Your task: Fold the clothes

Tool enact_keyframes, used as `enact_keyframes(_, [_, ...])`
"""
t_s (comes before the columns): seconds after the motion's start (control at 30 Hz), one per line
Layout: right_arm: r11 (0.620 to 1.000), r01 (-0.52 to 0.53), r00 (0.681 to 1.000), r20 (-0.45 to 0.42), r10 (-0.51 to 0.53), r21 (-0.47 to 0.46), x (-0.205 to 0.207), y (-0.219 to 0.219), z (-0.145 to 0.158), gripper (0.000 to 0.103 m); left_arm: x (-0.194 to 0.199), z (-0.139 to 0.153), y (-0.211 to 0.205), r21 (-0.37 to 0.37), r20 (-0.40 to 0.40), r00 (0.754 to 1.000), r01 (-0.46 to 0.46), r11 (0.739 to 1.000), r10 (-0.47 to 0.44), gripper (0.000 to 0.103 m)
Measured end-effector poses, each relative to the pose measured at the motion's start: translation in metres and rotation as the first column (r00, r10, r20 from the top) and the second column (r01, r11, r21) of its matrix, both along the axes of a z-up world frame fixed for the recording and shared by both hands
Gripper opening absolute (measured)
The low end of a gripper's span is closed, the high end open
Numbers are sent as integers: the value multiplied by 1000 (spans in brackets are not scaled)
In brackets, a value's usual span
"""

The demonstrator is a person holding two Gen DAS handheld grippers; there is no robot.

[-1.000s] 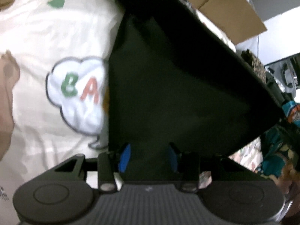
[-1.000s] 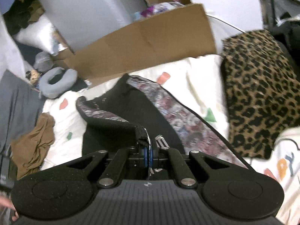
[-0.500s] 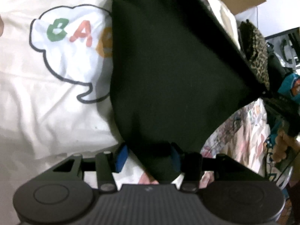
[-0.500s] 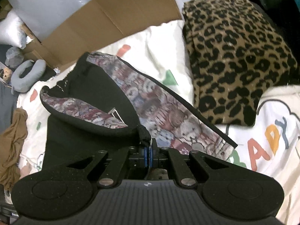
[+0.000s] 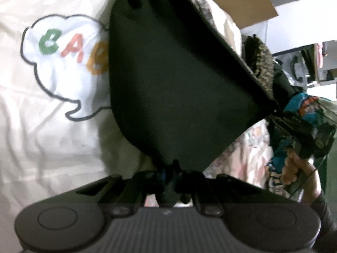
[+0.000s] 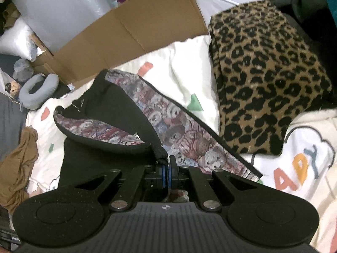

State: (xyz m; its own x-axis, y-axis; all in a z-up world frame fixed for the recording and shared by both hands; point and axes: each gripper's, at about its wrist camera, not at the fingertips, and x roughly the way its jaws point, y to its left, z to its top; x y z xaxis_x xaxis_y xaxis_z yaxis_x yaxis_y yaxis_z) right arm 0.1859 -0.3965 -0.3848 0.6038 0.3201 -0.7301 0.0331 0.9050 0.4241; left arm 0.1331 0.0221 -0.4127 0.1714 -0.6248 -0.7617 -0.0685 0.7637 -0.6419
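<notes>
A black garment (image 5: 179, 84) with a printed teddy-bear lining (image 6: 179, 126) is stretched between both grippers above a white bedsheet (image 5: 52, 137). My left gripper (image 5: 168, 171) is shut on a bottom corner of the black cloth, which fans out and fills the middle of the left wrist view. My right gripper (image 6: 167, 168) is shut on a rolled black hem (image 6: 161, 154) of the same garment; the rest lies spread on the bed with its lining turned up. The other gripper and the hand (image 5: 294, 168) holding it show at the right of the left wrist view.
A folded leopard-print cloth (image 6: 269, 84) lies on the bed at the right. A brown cardboard box (image 6: 137, 27) stands behind the bed. A tan garment (image 6: 19, 164) is crumpled at the left, near a grey neck pillow (image 6: 38, 90). The sheet bears a "BABY" cloud print (image 5: 69, 48).
The left gripper's fingers, apart half a second ago with the cloth between them, have closed on the garment's corner. The right gripper stays clamped on the hem and has shifted slightly.
</notes>
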Motion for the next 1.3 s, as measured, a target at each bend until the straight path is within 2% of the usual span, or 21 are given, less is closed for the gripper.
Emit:
enact_keyframes(0.27, [998, 56, 998, -8, -56, -10, -9, -20, 7, 1, 2, 11, -12, -48, 20, 999, 43, 998, -42, 5])
enact_keyframes(0.5, [994, 107, 993, -52, -108, -27, -14, -41, -7, 1, 4, -4, -29, -78, -12, 997, 77, 994, -78, 6])
enact_keyframes(0.8, [985, 170, 973, -156, -170, -19, -9, -56, -48, 2, 8, -35, -44, -27, -60, 990, 125, 992, -126, 6])
enact_keyframes(0.83, [984, 179, 968, -173, -180, -20, -9, -58, -54, 4, 8, -39, -45, -21, -69, 989, 127, 992, -128, 6])
enact_keyframes(0.97, [986, 153, 977, -138, -162, -71, -12, -56, -45, 11, 7, -41, -45, -11, -62, 989, 137, 991, -137, 7])
enact_keyframes(1.03, [985, 140, 981, -120, -151, -97, -14, -55, -40, 26, 7, -40, -45, -17, -61, 990, 128, 992, -129, 9])
enact_keyframes(1.1, [984, 128, 985, -102, -140, -123, -15, -55, -35, 35, 7, -40, -45, -20, -62, 990, 124, 992, -125, 9])
enact_keyframes(1.3, [978, 70, 996, -38, -79, -196, -11, -49, -24, 35, 3, -42, -43, -17, -65, 989, 129, 992, -130, 8])
